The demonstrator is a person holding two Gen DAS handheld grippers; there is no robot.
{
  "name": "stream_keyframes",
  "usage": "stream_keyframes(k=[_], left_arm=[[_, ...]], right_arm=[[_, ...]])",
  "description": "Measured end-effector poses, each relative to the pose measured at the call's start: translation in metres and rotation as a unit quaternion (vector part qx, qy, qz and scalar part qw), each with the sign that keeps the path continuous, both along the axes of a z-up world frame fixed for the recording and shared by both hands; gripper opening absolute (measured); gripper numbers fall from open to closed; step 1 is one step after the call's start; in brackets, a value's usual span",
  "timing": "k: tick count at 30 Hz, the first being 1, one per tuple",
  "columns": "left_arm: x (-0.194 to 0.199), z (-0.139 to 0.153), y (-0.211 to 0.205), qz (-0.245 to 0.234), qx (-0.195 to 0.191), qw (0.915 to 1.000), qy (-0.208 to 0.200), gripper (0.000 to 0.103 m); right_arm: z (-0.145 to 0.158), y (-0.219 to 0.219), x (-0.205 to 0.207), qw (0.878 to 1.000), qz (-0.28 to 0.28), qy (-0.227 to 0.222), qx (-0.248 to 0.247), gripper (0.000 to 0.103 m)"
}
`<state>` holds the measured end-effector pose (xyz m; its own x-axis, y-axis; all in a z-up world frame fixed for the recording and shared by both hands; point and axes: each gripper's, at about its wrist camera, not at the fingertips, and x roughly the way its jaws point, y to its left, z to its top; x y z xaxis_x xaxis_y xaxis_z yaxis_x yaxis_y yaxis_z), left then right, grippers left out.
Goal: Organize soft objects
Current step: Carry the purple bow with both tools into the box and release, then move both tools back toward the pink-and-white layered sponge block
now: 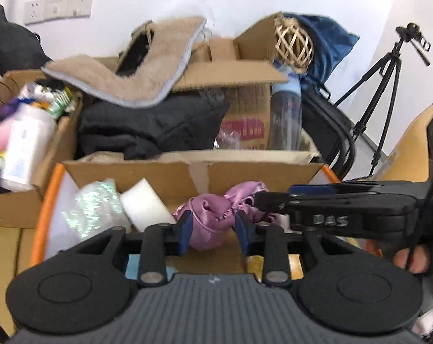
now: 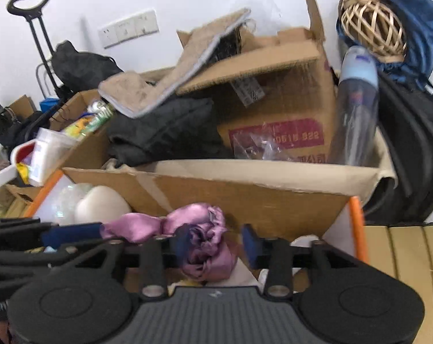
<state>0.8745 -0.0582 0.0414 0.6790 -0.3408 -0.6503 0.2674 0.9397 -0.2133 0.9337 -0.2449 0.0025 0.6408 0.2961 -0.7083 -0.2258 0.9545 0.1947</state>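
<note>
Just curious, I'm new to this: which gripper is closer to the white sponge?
Left. The left gripper sits just to the right of the sponge; the right gripper is farther right, beyond the left one.

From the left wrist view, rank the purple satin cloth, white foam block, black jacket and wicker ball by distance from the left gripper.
1. Purple satin cloth, between the left gripper fingers.
2. White foam block, front left.
3. Black jacket, in the box behind.
4. Wicker ball, far upper right.
</note>
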Motion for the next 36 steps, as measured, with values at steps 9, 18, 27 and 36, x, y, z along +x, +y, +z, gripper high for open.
stream_keyframes(k=[9, 18, 27, 36], left_arm=[[-0.107, 0.061, 0.037, 0.018, 0.017, 0.9988, -0.043, 0.032], [-0.267, 0.096, 0.058, 0.026, 0.04, 0.9883, -0.145, 0.037], [-0.459, 0.063, 0.066, 0.07, 0.048, 0.9589, -0.271, 0.07], [-0.585, 0.006, 0.067, 0.083, 0.042, 0.9622, -0.256, 0.086]], right_arm=[[0.085, -0.02, -0.096, 0.998, -0.006, -0.063, 0.015, 0.061], [0.146, -0.04, -0.246, 0.987, 0.001, -0.157, 0.017, 0.079], [0.121, -0.043, -0.442, 0.97, 0.033, -0.234, 0.059, 0.085], [0.064, -0.02, -0.598, 0.966, 0.0, -0.259, 0.021, 0.093]])
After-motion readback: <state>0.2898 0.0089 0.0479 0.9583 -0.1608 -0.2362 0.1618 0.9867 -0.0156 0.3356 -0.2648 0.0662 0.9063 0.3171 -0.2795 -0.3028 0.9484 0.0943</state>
